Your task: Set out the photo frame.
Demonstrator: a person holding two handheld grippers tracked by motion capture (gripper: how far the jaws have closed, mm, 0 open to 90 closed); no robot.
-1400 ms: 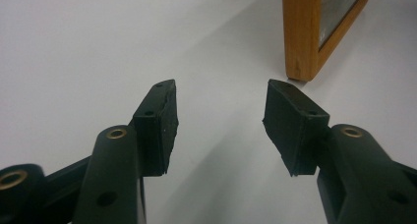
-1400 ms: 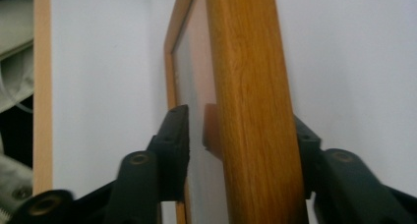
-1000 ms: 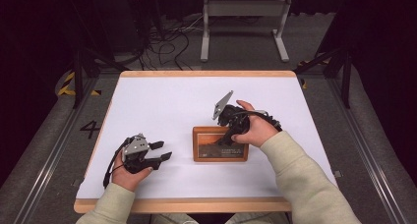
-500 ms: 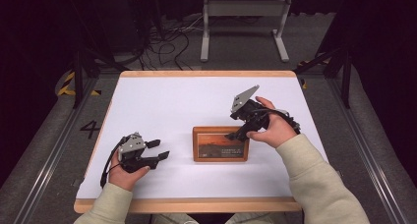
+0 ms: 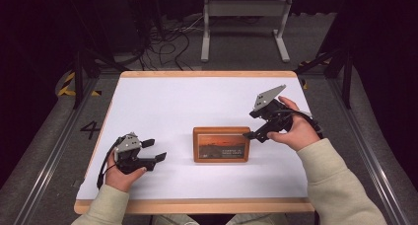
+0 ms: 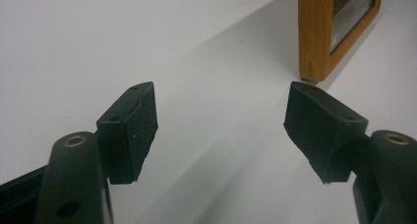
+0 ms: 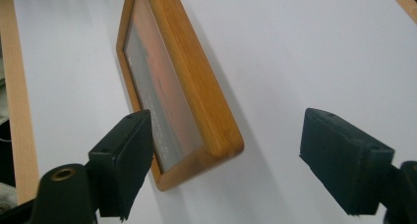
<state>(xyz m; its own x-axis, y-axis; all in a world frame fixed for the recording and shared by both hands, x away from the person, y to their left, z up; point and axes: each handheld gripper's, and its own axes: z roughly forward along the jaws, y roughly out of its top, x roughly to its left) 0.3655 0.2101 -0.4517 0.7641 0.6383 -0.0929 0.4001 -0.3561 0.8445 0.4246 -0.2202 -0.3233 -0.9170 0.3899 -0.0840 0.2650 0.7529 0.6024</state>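
Overhead light bright on white table (image 5: 197, 106); surroundings dark. Soft shadow bands cross the left gripper view. Picture frame (image 7: 187, 86) glass shows dull glare; near jaws slightly soft.

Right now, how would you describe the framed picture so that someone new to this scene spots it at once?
On the white table, look just right of centre, near the front edge. The wooden frame lies flat there, between the left gripper and the right gripper. Its orange sunset picture makes it the only coloured thing on the white.
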